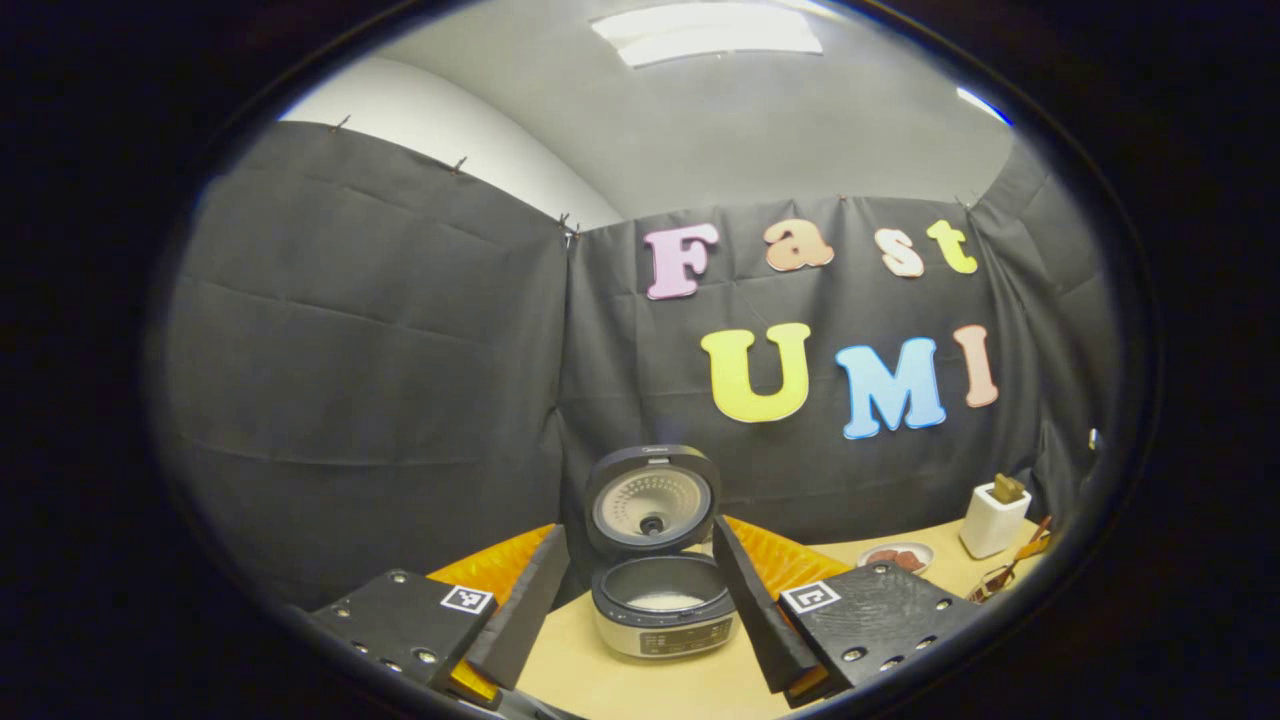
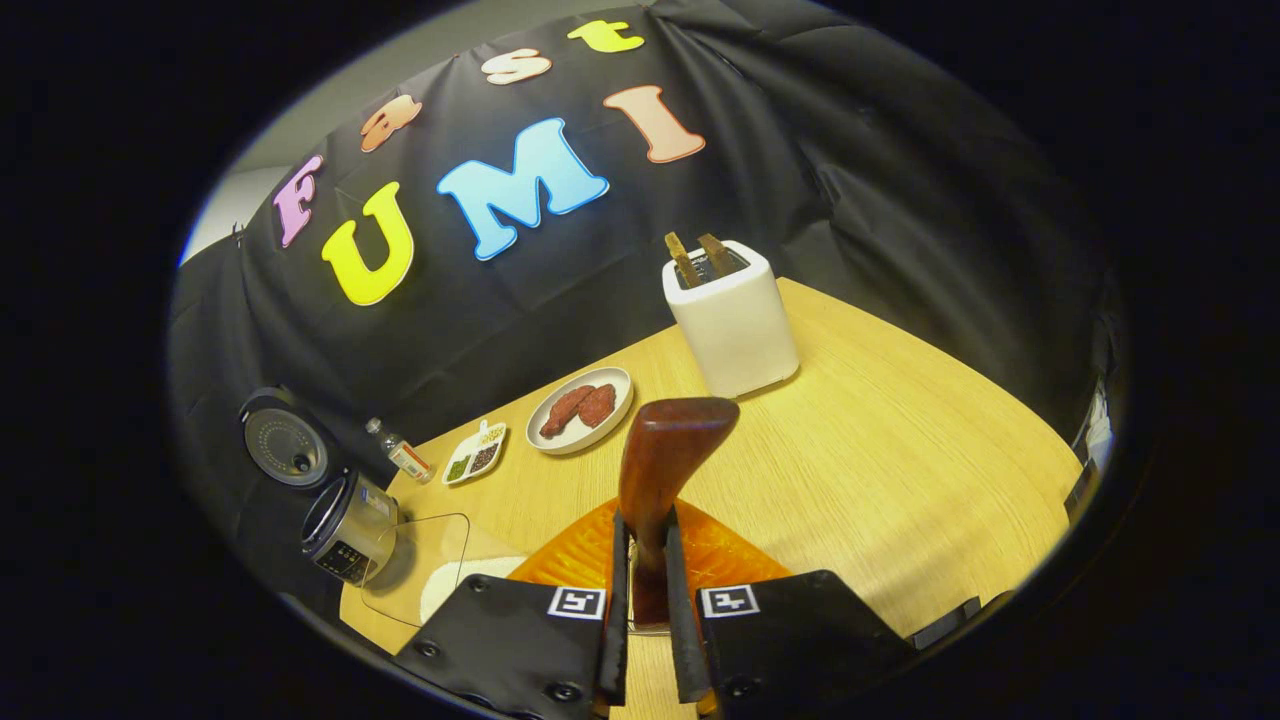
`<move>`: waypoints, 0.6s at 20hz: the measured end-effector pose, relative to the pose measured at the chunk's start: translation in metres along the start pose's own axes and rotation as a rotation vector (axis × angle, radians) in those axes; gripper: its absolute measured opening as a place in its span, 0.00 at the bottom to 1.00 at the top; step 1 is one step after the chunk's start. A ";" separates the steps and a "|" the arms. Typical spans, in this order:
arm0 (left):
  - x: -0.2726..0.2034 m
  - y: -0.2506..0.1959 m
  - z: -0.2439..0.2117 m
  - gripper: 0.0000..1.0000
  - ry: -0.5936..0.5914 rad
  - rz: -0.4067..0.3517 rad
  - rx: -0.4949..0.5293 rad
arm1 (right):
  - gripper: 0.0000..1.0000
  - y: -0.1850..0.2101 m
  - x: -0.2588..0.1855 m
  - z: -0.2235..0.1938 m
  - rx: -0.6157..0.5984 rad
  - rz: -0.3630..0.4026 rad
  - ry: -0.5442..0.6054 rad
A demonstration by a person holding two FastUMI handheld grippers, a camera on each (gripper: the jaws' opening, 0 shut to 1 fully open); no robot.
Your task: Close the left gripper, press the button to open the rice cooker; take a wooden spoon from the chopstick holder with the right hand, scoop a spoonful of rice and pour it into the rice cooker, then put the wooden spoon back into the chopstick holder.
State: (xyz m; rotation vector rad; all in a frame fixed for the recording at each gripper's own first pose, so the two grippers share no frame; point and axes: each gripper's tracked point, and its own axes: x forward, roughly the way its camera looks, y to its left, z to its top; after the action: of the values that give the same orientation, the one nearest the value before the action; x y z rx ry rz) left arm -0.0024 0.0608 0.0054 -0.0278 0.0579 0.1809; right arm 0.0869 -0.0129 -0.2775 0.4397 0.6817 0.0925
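Pale wooden tabletop beneath black booth cloth: the right gripper pinches a wooden spoon by its stem, jaws nearly together, the wide end pointing toward the chopstick holder just beyond. Left of that holder, well apart, the rice cooker stands lid-up before the left gripper, its jaws wide and empty. Stiff, light and smooth, the spoon likely twists unless gripped mid-stem.

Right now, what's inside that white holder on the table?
Two wooden handle ends poke out of the white holder. Its walls hide whatever lies deeper. The right gripper holds a wooden spoon outside it.
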 end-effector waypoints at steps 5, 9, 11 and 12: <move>0.018 -0.012 0.006 0.87 -0.017 -0.035 -0.001 | 0.85 -0.004 -0.017 0.024 -0.125 -0.051 -0.071; 0.040 -0.019 0.012 0.87 -0.026 -0.069 -0.019 | 0.98 -0.007 -0.048 0.066 -0.265 -0.131 -0.177; 0.056 -0.023 0.016 0.87 -0.029 -0.093 -0.016 | 0.98 0.005 -0.068 0.088 -0.302 -0.142 -0.235; 0.064 -0.023 0.018 0.87 -0.033 -0.099 -0.010 | 0.98 0.013 -0.078 0.099 -0.313 -0.141 -0.266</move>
State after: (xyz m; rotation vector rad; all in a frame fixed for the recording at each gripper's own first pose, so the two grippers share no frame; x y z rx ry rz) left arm 0.0653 0.0501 0.0205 -0.0379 0.0230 0.0826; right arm 0.0895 -0.0548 -0.1582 0.0987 0.4249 0.0059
